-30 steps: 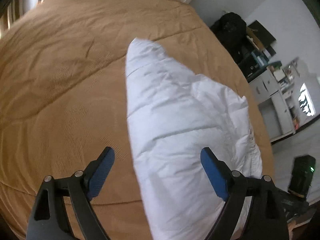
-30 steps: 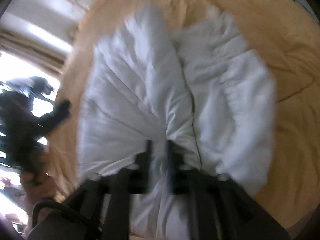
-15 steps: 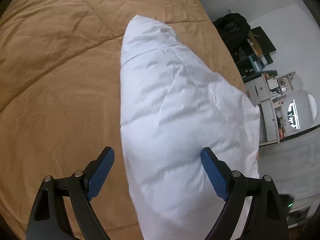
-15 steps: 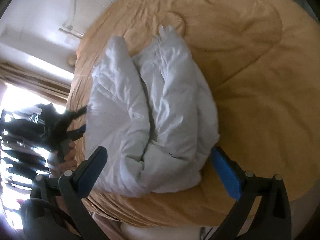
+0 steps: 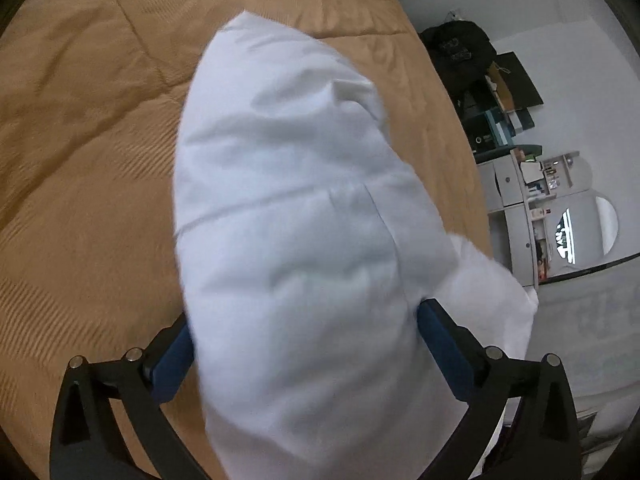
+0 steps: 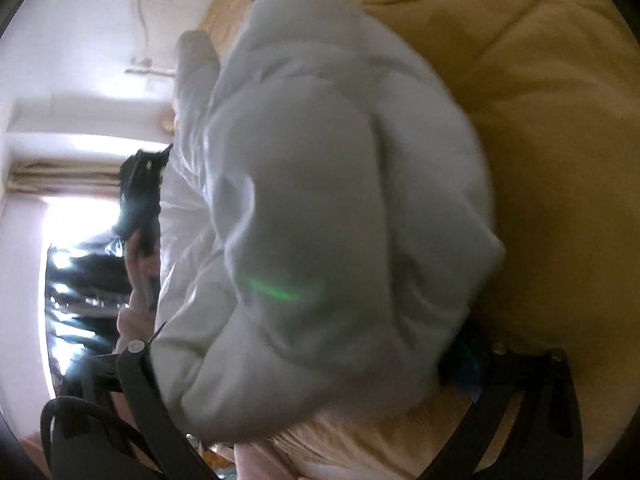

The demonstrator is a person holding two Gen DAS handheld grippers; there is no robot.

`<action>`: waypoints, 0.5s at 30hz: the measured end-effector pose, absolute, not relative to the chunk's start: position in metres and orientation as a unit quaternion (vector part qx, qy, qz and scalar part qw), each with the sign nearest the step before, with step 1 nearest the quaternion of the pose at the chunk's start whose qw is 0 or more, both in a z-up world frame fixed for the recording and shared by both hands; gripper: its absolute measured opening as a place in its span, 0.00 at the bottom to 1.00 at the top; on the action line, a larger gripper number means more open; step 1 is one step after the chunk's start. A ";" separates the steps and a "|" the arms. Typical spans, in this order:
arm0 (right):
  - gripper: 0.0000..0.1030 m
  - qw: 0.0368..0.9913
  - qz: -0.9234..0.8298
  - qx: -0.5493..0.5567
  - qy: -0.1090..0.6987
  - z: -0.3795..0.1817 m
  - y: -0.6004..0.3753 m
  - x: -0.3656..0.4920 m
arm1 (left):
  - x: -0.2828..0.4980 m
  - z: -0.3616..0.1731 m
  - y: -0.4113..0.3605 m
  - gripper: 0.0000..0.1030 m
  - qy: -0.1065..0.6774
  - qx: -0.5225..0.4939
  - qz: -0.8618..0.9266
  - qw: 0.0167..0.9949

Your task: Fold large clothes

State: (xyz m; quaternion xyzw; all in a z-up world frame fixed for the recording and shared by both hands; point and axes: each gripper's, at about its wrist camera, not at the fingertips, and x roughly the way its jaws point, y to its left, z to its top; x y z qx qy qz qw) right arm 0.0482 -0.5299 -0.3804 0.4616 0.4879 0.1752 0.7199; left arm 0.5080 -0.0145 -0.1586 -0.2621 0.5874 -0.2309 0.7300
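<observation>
We straddle the puffy white jacket (image 5: 304, 240) on the bed (image 5: 88, 160) with both tools, left tool (image 5: 304, 344) opening, right tool (image 6: 304, 364) spread wide, ready to squeeze the bundle flat.

Light source: a blown-out window (image 6: 76, 240) at the left of the right wrist view, glaring white.
Left wrist view: even, soft daylight; white padded garment (image 5: 304, 240) slightly smeared by motion.
Right wrist view: dimmer, backlit, heavily blurred; a green flare streak on the garment.
Bed cover (image 5: 80, 160): weave sharp, shadows faint.
Edges: fisheye bending, black corners.
</observation>
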 end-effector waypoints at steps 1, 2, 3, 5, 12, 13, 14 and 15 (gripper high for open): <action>1.00 0.722 0.178 0.459 0.486 -0.382 -0.528 0.053 | 0.514 -0.165 -0.017 1.00 0.587 -0.268 -0.235 0.726; 1.00 0.723 0.180 0.458 0.484 -0.384 -0.524 0.058 | 0.518 -0.170 -0.018 0.99 0.586 -0.276 -0.239 0.724; 1.00 0.724 0.181 0.459 0.482 -0.385 -0.524 0.061 | 0.521 -0.174 -0.020 0.88 0.581 -0.279 -0.237 0.727; 0.84 0.725 0.179 0.467 0.473 -0.386 -0.524 0.064 | 0.521 -0.172 -0.021 0.69 0.571 -0.273 -0.240 0.736; 0.47 0.692 0.201 0.539 0.435 -0.374 -0.544 0.049 | 0.513 -0.139 0.000 0.27 0.543 -0.290 -0.252 0.747; 0.45 0.693 0.205 0.538 0.434 -0.367 -0.541 0.050 | 0.512 -0.128 0.006 0.27 0.536 -0.292 -0.251 0.751; 0.44 0.694 0.209 0.538 0.431 -0.361 -0.538 0.051 | 0.511 -0.115 0.013 0.27 0.527 -0.295 -0.252 0.756; 0.44 0.697 0.213 0.533 0.431 -0.356 -0.538 0.052 | 0.507 -0.103 0.022 0.27 0.521 -0.296 -0.250 0.761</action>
